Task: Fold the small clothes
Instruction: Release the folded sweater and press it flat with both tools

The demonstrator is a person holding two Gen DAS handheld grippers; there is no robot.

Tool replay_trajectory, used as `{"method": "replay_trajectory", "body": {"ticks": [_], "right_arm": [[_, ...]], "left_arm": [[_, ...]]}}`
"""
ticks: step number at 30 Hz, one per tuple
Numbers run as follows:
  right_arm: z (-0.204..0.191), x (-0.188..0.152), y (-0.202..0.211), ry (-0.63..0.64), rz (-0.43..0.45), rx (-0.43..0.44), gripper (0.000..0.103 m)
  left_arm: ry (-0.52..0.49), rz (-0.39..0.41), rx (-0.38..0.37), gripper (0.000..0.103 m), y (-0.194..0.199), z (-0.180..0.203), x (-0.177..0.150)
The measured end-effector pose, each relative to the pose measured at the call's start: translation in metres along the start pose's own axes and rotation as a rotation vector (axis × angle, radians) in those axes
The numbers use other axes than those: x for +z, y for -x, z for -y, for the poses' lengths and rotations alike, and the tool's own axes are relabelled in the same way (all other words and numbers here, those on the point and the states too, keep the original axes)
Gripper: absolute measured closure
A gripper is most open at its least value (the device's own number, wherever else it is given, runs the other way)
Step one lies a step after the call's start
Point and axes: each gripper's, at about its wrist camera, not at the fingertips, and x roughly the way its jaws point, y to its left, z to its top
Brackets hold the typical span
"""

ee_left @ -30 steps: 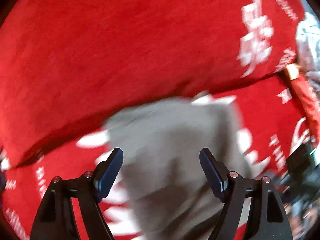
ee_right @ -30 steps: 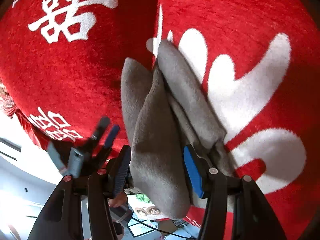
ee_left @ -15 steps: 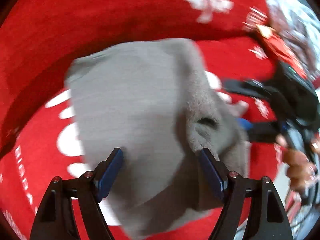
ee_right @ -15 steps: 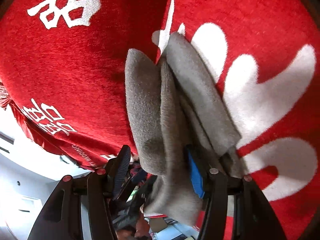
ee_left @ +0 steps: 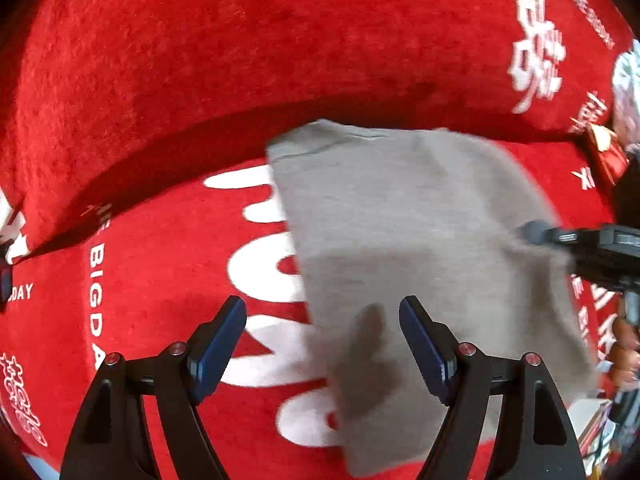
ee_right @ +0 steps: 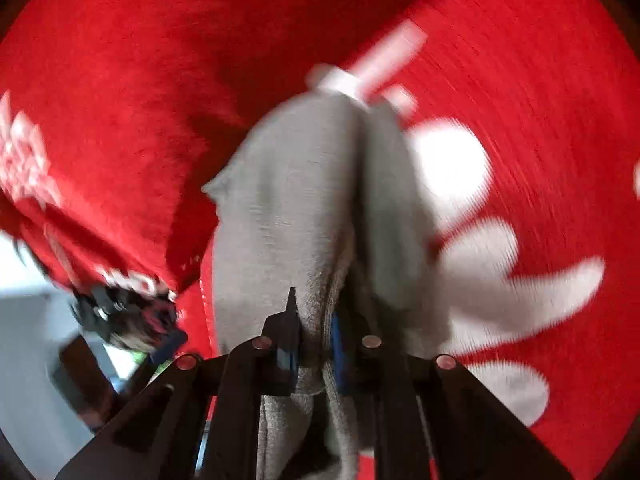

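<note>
A small grey garment (ee_left: 420, 240) lies spread over a red blanket (ee_left: 240, 60) with white lettering. My left gripper (ee_left: 322, 344) is open and empty, hovering over the garment's near left edge. My right gripper (ee_right: 314, 344) is shut on a bunched fold of the same grey garment (ee_right: 296, 208), which hangs forward from its jaws in two folds. The right gripper also shows in the left wrist view (ee_left: 580, 240) at the garment's right edge. The right wrist view is motion-blurred.
The red blanket (ee_right: 520, 80) covers a cushion-like backrest behind a seat, with a dark crease between them. The blanket's edge drops off at the left of the right wrist view, with pale floor (ee_right: 24, 320) and dark clutter (ee_right: 120, 312) beyond.
My right gripper has closed onto the grey garment and is moving quickly. The garment has opened out flatter under my left gripper, which stayed open.
</note>
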Motion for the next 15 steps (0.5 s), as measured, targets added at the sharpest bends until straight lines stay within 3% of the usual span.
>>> {"method": "replay_trajectory", "body": {"ticks": [2, 5, 7, 9, 13, 15], "right_arm": [[0.004, -0.001, 0.006, 0.005, 0.03, -0.028, 0.089], [0.044, -0.006, -0.002, -0.116, -0.019, -0.165, 0.087], [0.053, -0.013, 0.009, -0.142, 0.012, -0.147, 0.081], [0.049, -0.021, 0.025, -0.121, 0.041, -0.193, 0.054], [0.021, -0.052, 0.05, -0.004, 0.023, -0.089, 0.054], [0.007, -0.066, 0.047, 0.051, -0.015, -0.087, 0.054]], "left_arm": [[-0.032, -0.027, 0.035, 0.023, -0.014, 0.002, -0.005], [-0.024, -0.047, 0.022, 0.023, -0.021, 0.0, -0.013], [-0.019, -0.051, 0.019, 0.023, -0.021, -0.002, -0.011], [-0.016, -0.062, 0.013, 0.023, -0.019, -0.007, -0.014], [-0.001, -0.106, -0.034, 0.023, -0.014, -0.022, -0.021], [-0.007, -0.112, -0.049, 0.023, -0.013, -0.023, -0.026]]}}
